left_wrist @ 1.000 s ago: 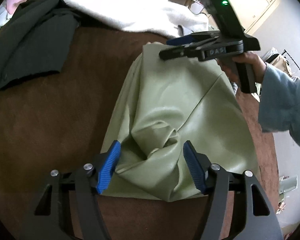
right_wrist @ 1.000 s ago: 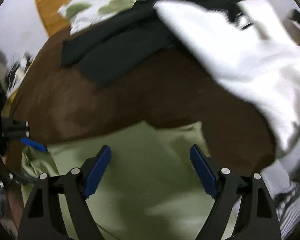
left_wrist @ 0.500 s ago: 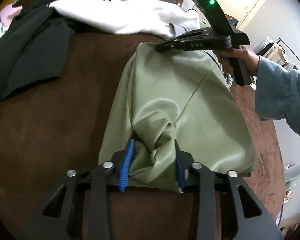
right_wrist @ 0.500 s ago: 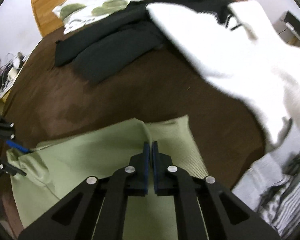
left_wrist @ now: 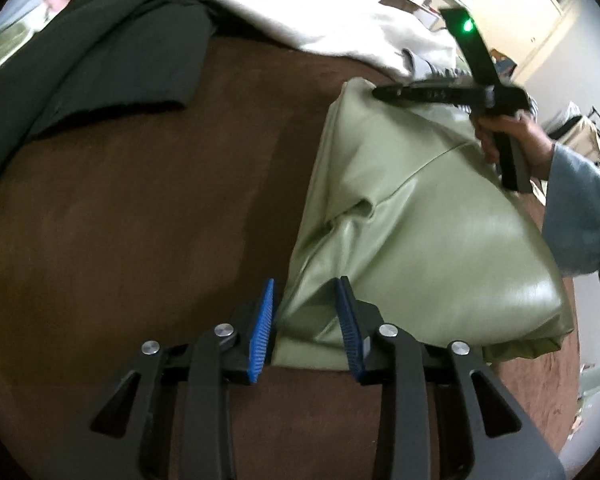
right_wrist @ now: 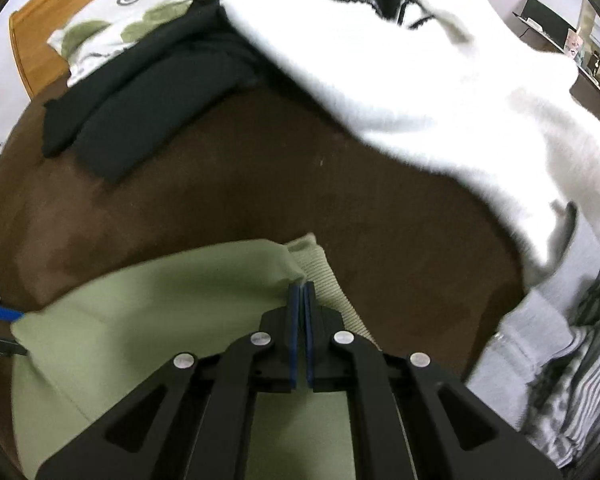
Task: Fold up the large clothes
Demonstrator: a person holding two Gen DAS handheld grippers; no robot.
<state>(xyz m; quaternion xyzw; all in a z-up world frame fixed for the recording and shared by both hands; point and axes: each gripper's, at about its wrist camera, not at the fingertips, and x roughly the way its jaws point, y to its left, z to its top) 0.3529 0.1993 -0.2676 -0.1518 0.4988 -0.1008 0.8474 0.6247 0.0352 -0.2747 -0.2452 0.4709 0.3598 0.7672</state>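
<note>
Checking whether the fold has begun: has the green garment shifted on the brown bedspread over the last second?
Yes. The green garment, pinched by both grippers, now sits further right on the brown bedspread, its near corner bunched and lifted.

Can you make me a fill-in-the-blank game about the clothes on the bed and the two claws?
1. Both claws are pinching the shiny ____ garment.
2. The left claw has ____ pads.
3. The bed cover under the clothes is ____.
4. Behind the brown cover, a fluffy ____ garment lies beside a black garment.

Missing words: green; blue; brown; white
</note>
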